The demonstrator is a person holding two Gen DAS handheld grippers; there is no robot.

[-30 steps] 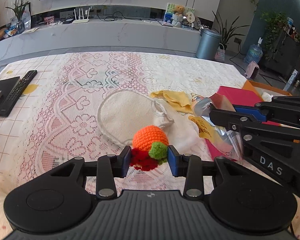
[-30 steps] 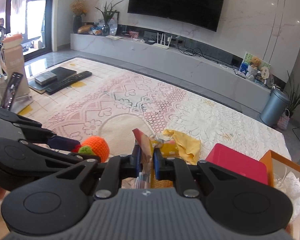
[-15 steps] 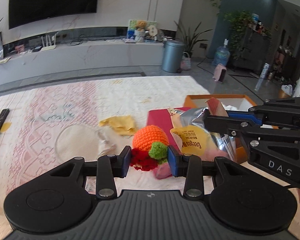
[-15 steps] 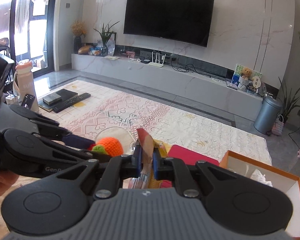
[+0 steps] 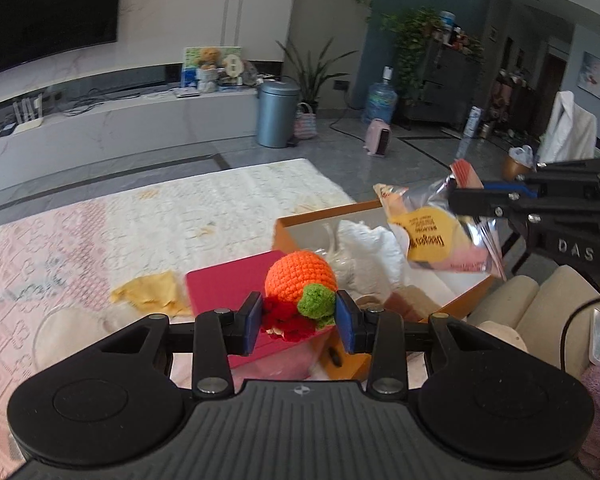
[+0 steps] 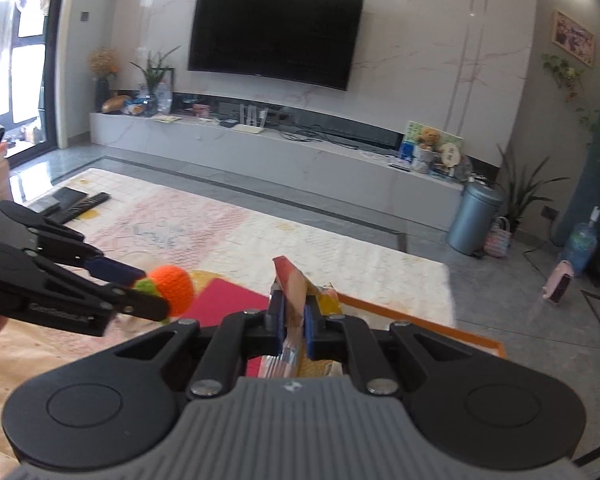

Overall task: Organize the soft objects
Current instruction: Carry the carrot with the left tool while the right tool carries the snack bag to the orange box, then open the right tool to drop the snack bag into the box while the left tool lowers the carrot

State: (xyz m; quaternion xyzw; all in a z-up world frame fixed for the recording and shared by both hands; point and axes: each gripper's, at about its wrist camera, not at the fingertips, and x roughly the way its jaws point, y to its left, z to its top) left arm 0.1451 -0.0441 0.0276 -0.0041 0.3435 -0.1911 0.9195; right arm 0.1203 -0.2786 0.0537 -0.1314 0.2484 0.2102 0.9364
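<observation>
Here, in the left wrist view, the left gripper (image 5: 296, 322) has its fingers clamped on a crocheted orange toy (image 5: 300, 276), above a red lid (image 5: 228, 292) and an orange box (image 5: 320, 216) holding white cloth (image 5: 370, 248). In the right wrist view, the right gripper (image 6: 292, 326) pinches a snack packet (image 6: 290, 292) over the box's rim, beside the toy.

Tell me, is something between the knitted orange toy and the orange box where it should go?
Nothing visible blocks it. The toy, held by the left gripper, hangs above the box's near edge; the box is open on top.
</observation>
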